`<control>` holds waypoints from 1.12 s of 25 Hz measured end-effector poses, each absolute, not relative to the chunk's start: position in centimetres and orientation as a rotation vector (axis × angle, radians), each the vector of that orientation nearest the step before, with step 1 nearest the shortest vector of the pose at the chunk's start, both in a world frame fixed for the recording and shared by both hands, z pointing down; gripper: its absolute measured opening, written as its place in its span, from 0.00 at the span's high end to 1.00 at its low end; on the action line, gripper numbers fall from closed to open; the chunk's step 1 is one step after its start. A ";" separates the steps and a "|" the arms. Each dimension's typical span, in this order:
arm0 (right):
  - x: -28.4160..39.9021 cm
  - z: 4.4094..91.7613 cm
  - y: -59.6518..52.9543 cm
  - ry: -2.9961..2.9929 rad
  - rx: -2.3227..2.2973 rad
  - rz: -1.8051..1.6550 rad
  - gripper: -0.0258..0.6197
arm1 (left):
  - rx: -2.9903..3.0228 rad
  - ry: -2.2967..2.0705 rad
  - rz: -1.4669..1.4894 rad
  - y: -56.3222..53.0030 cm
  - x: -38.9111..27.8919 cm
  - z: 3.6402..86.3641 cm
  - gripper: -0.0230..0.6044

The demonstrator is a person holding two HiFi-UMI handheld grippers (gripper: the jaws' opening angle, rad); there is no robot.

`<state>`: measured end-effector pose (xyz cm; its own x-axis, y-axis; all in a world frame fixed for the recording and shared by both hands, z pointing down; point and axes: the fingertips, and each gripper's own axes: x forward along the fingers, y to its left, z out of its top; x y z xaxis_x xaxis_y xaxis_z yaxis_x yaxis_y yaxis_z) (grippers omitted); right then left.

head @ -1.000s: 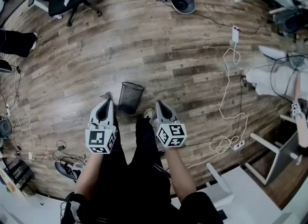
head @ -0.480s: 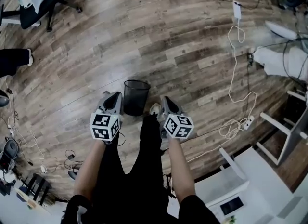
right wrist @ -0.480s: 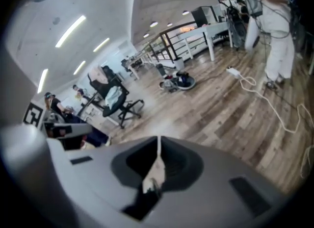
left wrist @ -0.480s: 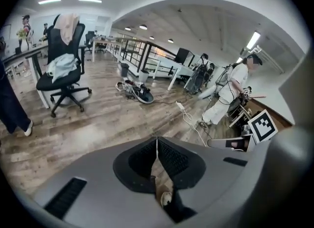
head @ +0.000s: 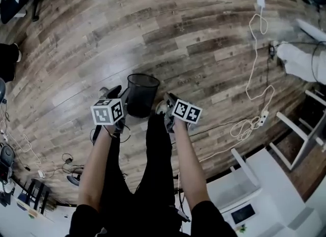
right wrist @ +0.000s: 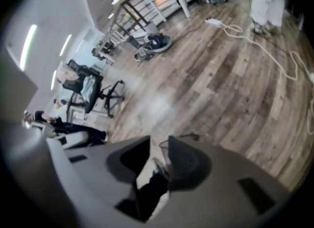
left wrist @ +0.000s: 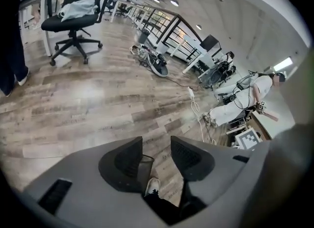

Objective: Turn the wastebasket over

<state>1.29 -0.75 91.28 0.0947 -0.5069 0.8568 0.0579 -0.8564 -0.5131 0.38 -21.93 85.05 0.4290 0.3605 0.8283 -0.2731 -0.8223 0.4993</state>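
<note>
A black mesh wastebasket (head: pixel 142 96) stands upright on the wooden floor, mouth up, just in front of the person's feet. My left gripper (head: pixel 112 92) is close at its left side and my right gripper (head: pixel 168 99) close at its right side, both pointing steeply down. Both pairs of jaws have just been opening and now stand apart with nothing pressed between them. In the left gripper view (left wrist: pixel 156 154) a bit of the wastebasket's rim (left wrist: pixel 147 158) and a white shoe (left wrist: pixel 153 186) show through the gap. The right gripper view (right wrist: pixel 158 157) shows the rim (right wrist: pixel 165 144) beside its right jaw.
A white cable (head: pixel 253 62) runs across the floor on the right to a power strip (head: pixel 263 116). White furniture (head: pixel 254 195) stands at the lower right. Loose cables (head: pixel 66 159) lie at the lower left. An office chair (left wrist: pixel 73 18) stands farther off.
Both grippers have dropped beside the wastebasket and tipped downward. Their jaws, shut before, now stand apart. The wastebasket has not moved.
</note>
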 end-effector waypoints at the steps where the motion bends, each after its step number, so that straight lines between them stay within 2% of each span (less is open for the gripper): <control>1: 0.6 93.0 -0.7 0.396 -1.904 -1.835 0.75 | 2.095 0.070 1.420 -21.8 0.2 85.8 0.63; 7: -2.7 101.7 -1.3 0.193 -1.684 -1.900 0.74 | 2.107 0.056 1.335 -21.3 -0.3 86.6 0.63; 10: -3.0 104.6 -1.7 0.214 -1.737 -1.956 0.73 | 2.169 0.072 1.263 -21.2 -0.2 86.0 0.63; 16: -3.1 106.8 -6.3 1.140 -2.170 -2.183 0.71 | 2.271 0.120 1.236 -21.7 -0.8 85.7 0.69; 22: -6.0 109.1 -10.0 2.078 -2.123 -2.208 0.71 | 2.281 0.097 1.194 -23.2 -0.7 85.9 0.72; 25: -6.7 110.9 -10.5 2.361 -2.047 -2.189 0.69 | 2.302 0.066 1.176 -24.3 -0.5 86.1 0.81; 27: -7.2 111.9 -10.7 2.506 -1.963 -2.183 0.68 | 2.325 0.038 1.162 -25.3 -0.4 86.2 0.90; 28: -7.6 112.4 -10.8 2.566 -1.917 -2.181 0.68 | 2.336 0.028 1.153 -25.8 -0.4 86.3 0.90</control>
